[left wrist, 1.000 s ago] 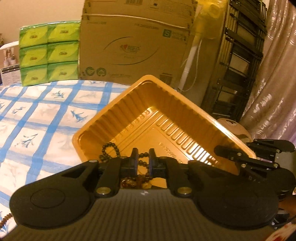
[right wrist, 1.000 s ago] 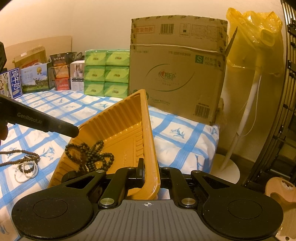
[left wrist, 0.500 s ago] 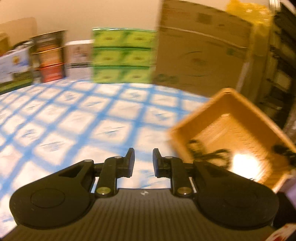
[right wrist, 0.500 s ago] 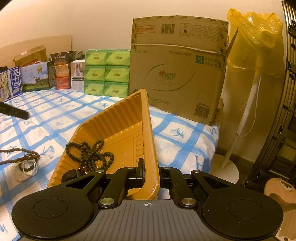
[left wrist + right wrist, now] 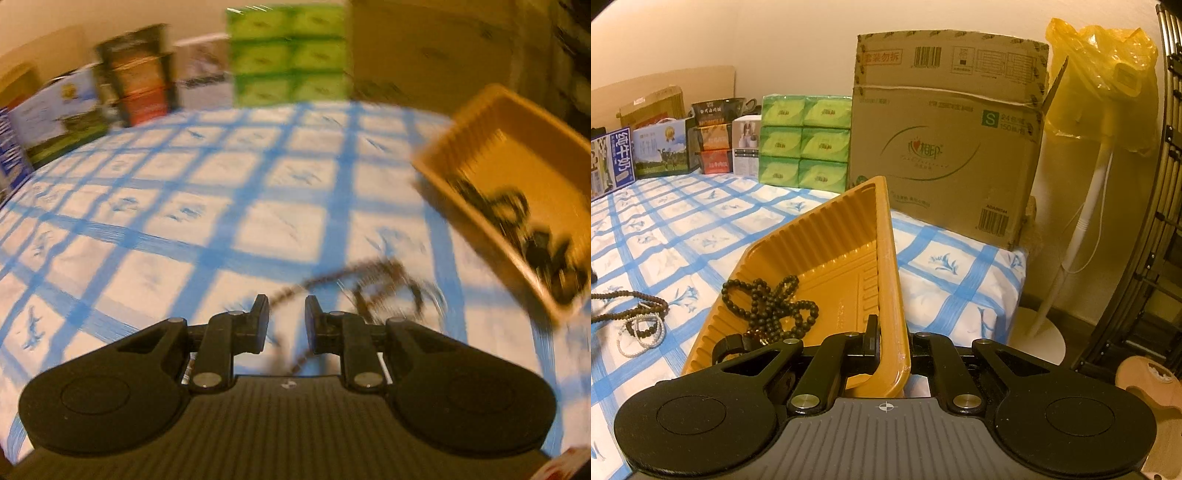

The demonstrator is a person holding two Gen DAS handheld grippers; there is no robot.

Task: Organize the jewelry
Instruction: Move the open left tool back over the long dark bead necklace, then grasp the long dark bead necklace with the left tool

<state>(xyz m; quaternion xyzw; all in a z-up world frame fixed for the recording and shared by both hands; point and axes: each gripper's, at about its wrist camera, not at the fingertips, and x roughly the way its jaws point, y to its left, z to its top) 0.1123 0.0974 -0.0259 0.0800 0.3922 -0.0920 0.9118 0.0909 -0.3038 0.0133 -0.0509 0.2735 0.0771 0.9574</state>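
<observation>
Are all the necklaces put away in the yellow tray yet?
Not yet. One dark bead necklace already lies in the tray, which the right claw holds tilted by its rim. The left claw is open and empty above the brown bead strand on the tablecloth. That strand and the white bracelets beside it are left.

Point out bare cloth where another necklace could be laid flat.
Free: the checked cloth between the tissue packs and the tray, and right of the tray toward the carton. Crowded: left of the tray, where the loose beads lie.
</observation>
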